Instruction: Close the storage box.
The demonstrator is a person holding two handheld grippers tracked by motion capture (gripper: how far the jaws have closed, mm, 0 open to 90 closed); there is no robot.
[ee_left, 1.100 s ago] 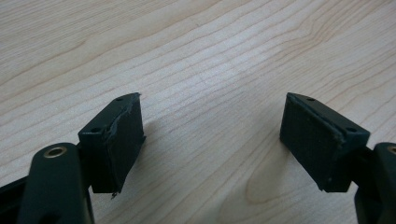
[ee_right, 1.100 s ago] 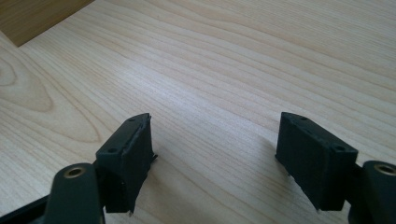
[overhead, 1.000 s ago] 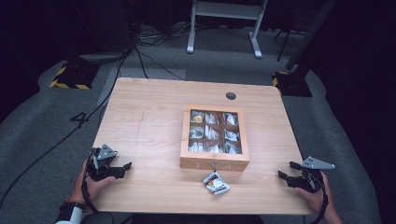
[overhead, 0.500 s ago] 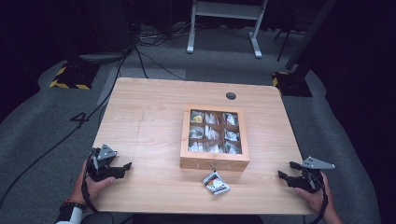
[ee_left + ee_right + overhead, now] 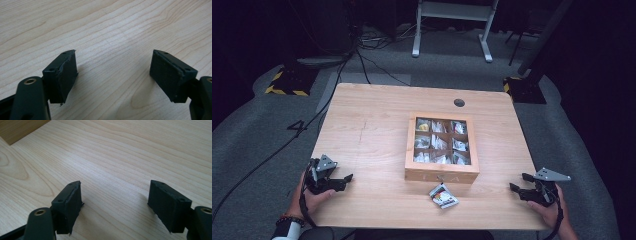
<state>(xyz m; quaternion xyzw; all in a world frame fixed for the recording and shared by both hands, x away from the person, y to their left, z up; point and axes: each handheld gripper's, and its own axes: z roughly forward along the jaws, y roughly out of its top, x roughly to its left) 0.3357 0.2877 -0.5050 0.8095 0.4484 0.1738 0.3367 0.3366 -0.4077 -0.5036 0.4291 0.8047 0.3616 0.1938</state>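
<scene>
A wooden box (image 5: 441, 147) with a glass lid and several compartments of tea packets stands right of the table's middle. One loose packet (image 5: 443, 195) lies on the table just in front of the box. My left gripper (image 5: 346, 181) rests near the front left corner, jaws wide apart, nothing between them; in the left gripper view (image 5: 113, 72) bare wood lies between the pads. My right gripper (image 5: 514, 183) rests near the front right corner, also open and empty, seen again over wood in the right gripper view (image 5: 115, 200). Both grippers point inward, apart from the box and packet.
The wooden table (image 5: 367, 130) has a round cable hole (image 5: 459, 103) at its far edge. A corner of the box (image 5: 17, 128) shows at the top left of the right gripper view. Cables and a white stand's feet (image 5: 452, 30) lie on the grey floor beyond.
</scene>
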